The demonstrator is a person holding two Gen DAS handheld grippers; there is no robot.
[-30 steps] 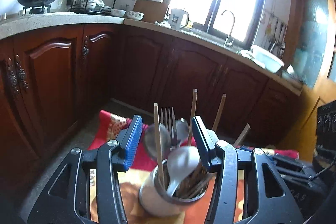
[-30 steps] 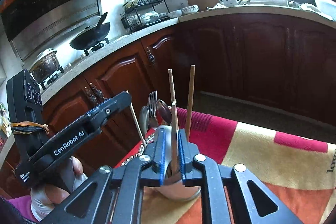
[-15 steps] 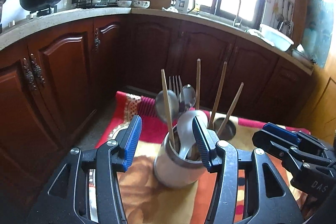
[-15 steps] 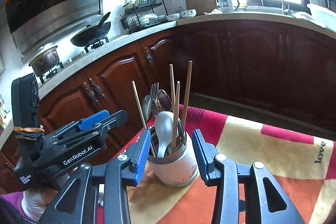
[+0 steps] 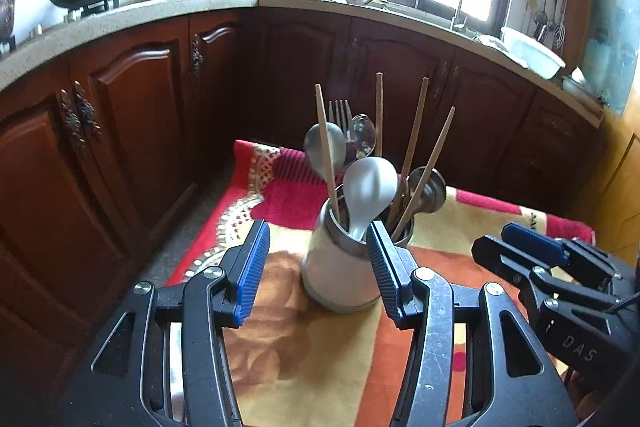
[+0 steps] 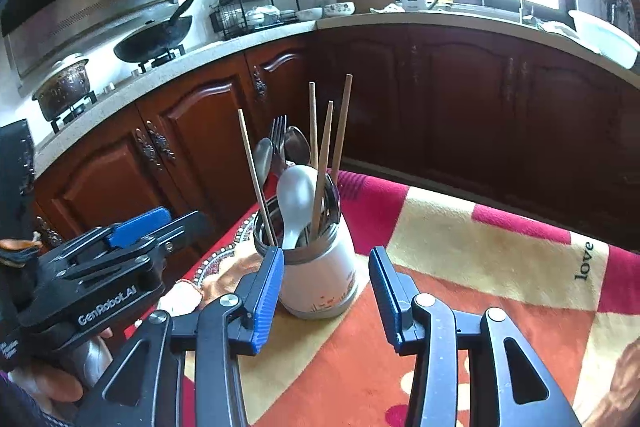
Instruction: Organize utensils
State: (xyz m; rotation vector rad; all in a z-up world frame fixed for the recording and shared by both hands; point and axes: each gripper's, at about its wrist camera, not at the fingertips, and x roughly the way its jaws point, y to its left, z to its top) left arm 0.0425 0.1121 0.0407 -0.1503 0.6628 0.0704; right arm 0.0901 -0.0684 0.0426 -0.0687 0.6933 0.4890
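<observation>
1. Utensil holder (image 6: 316, 279), a white jar with a steel rim, stands upright on the patterned cloth (image 6: 460, 251) straight ahead of the right gripper (image 6: 326, 293), just beyond its blue pads and in line with the gap between them.
2. Right gripper's jaws have just been opening; they now stand partly apart with nothing between them, the jar in front of the pads rather than inside.
3. Left gripper (image 5: 318, 269) is also open and empty; from it the jar sits ahead and slightly toward its right finger, which overlaps the jar's rim in the picture, though contact cannot be told.
4. Long axes run near vertical: chopsticks (image 6: 342, 131), a fork (image 6: 278, 135), metal spoons and a pale spoon (image 6: 294, 199) all rise from the jar, fanning outward at the top.
5. Either gripper looks about equally near; any next pick would likely need a reach forward and over the rim.
6. Left wrist view alone shows a small steel cup (image 5: 426, 189) behind the jar; the right wrist view alone shows the jar's printed base and the person's hand (image 6: 86, 359) holding the left gripper.
</observation>
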